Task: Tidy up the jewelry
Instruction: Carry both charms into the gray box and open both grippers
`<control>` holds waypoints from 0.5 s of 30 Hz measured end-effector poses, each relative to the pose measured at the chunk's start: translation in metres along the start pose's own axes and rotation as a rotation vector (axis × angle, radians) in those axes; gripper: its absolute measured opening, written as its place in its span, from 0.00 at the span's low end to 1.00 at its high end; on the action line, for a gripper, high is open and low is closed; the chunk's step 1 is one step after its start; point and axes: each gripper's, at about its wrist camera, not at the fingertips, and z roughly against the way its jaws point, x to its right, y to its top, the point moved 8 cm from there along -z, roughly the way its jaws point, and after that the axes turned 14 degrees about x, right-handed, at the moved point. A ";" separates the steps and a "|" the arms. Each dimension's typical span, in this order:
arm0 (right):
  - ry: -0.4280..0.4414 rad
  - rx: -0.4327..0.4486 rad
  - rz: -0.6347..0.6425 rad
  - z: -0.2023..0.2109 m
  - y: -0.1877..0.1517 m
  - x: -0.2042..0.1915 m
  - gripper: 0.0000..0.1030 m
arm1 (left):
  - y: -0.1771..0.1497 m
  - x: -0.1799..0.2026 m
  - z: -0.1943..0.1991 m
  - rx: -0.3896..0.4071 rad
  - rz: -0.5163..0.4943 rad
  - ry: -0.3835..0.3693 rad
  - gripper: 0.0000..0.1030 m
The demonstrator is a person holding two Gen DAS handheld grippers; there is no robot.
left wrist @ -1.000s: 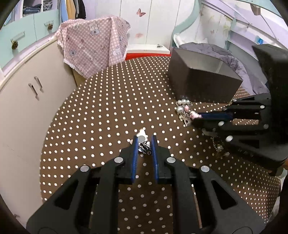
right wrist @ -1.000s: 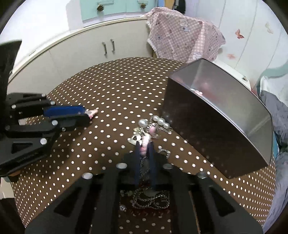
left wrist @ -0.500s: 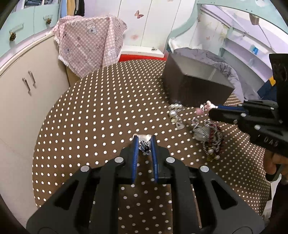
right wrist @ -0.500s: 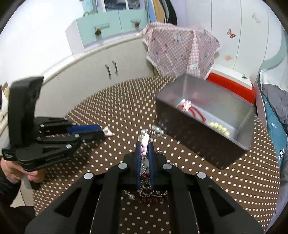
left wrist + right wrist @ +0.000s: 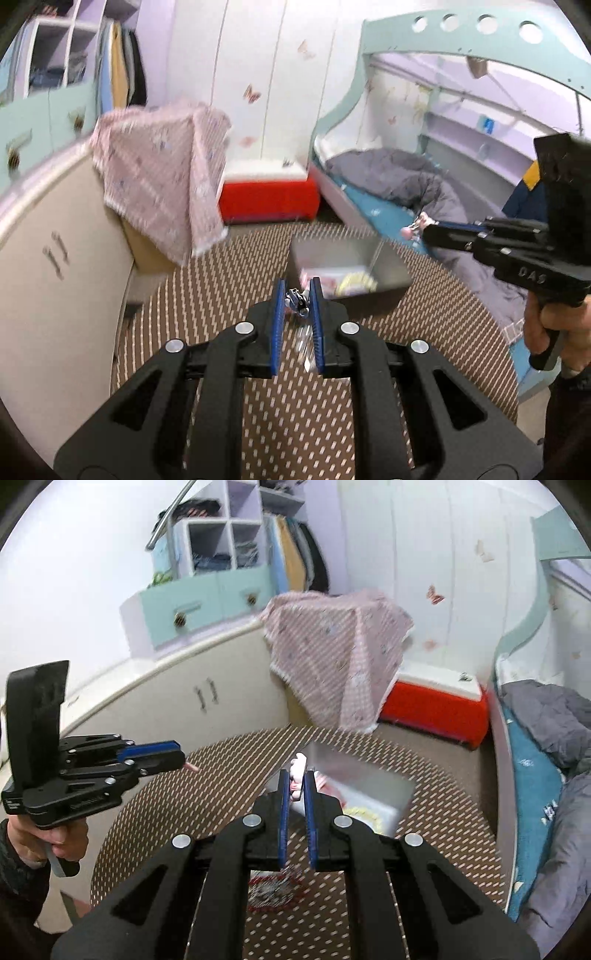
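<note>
Holding both pieces well above the dotted table (image 5: 221, 295), we judged that the coming drop turned on where the grey box (image 5: 384, 291) lay from each set of jaws. From the left gripper (image 5: 297, 295) the box sat just past the fingertips at about one o'clock, its long axis running roughly nine to three. The jaws were nearly closed, pinching a small metal clip-like trinket (image 5: 295, 298) whose blurred tail hung toward six o'clock. From the right gripper (image 5: 294, 782) the box opened directly at twelve, partly under the tips. Its jaws were almost together on a pink-and-white charm (image 5: 297, 771), a beaded strand (image 5: 275, 890) dangling below at six. We thought the right hand nearer the opening. Blur kept us from naming the contents.
</note>
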 end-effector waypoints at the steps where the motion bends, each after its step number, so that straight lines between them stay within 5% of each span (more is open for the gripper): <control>1: -0.013 0.015 -0.003 0.002 0.008 0.005 0.06 | 0.012 0.004 -0.004 0.016 -0.015 -0.005 0.13; 7: -0.056 0.026 -0.046 -0.005 0.027 0.034 0.06 | 0.049 0.023 -0.031 0.033 -0.019 -0.062 0.13; 15: -0.086 -0.050 -0.120 -0.043 0.012 0.063 0.10 | 0.051 0.033 -0.084 -0.050 0.002 -0.092 0.17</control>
